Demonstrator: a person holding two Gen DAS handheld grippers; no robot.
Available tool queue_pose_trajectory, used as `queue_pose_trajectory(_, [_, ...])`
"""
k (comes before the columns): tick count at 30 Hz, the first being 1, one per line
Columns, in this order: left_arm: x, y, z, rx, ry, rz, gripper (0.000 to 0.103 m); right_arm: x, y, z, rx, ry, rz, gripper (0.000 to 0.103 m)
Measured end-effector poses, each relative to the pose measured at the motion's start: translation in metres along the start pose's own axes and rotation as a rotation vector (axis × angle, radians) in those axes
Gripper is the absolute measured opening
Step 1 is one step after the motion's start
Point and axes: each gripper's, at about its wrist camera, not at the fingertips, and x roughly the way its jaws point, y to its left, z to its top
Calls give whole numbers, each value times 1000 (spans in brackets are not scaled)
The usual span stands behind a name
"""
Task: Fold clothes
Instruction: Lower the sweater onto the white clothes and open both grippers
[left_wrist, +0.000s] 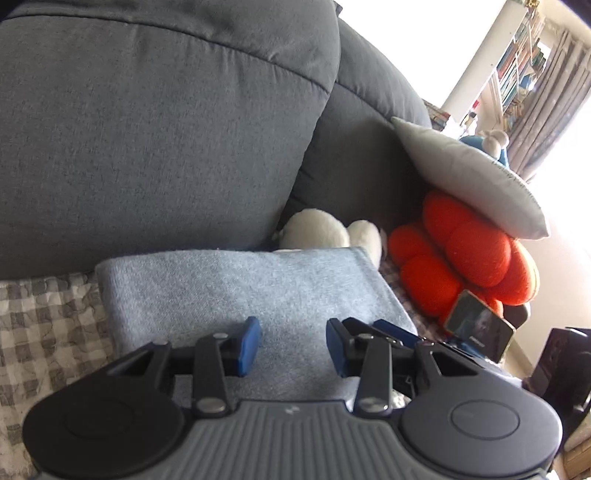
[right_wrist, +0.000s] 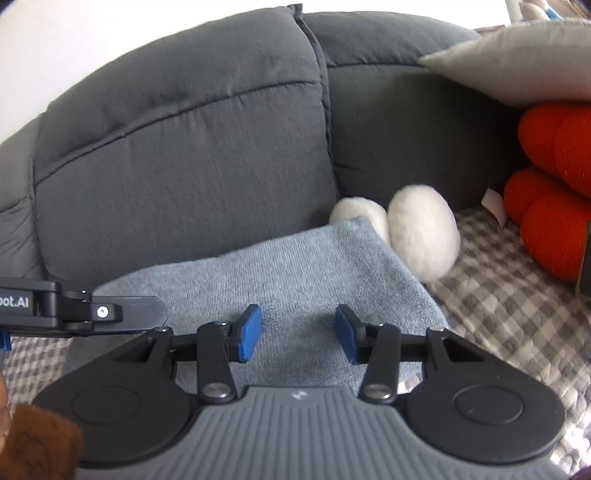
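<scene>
Both grippers hang tilted downward over one folded light-blue garment (left_wrist: 236, 291), which lies on the checked sofa cover (left_wrist: 40, 317) in front of the grey back cushions (left_wrist: 147, 129). The left gripper (left_wrist: 293, 349) and right gripper (right_wrist: 299, 334) each stand partly open, gripping nothing. Behind the garment sits one white plush toy (right_wrist: 421, 236); beside that, one red cushion (left_wrist: 461, 254) lies under one grey pillow (left_wrist: 469, 177).

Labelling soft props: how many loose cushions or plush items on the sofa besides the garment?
3: a light grey square pillow leaning at the right end, an orange-red knotted plush cushion under it, a white fluffy plush toy behind the folded blue knit garment. Others may be hidden.
</scene>
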Motion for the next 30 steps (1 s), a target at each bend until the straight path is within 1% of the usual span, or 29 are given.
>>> queue_pose_trajectory(4, [5,0,-10,15,1,18,40,5,1,-5,-1,6,-11,49])
queue_pose_trajectory(9, [10,-1,-15,37,-5,41,36,11,5,-12,-7,7,-30,50])
queue_pose_trajectory(12, [12,-1,-18,45,-14,42,35,12,-1,-14,16,7,-17,50])
queue_pose_trajectory(15, [13,-5,-19,68,-19,55,35,13,-7,-16,66,4,-1,50])
queue_pose_trajectory(19, [12,-11,-17,108,-14,80,35,10,1,-13,54,0,-30,50])
queue_pose_trajectory(21, [9,-13,-14,122,-3,83,36,6,6,-11,54,-7,-39,55])
queue_pose_trajectory(22, [4,-13,-12,113,-2,82,36,2,6,-10,65,-15,-33,56])
queue_pose_trajectory(24, [-5,-11,-8,98,1,83,36,-7,7,-8,91,-31,-22,63])
queue_pose_trajectory(27, [-19,-10,-11,98,3,110,40,-19,11,-9,111,-38,-24,65])
queue_pose_trajectory(30, [-34,-8,-18,101,4,125,42,-29,22,-11,68,-24,-34,65])
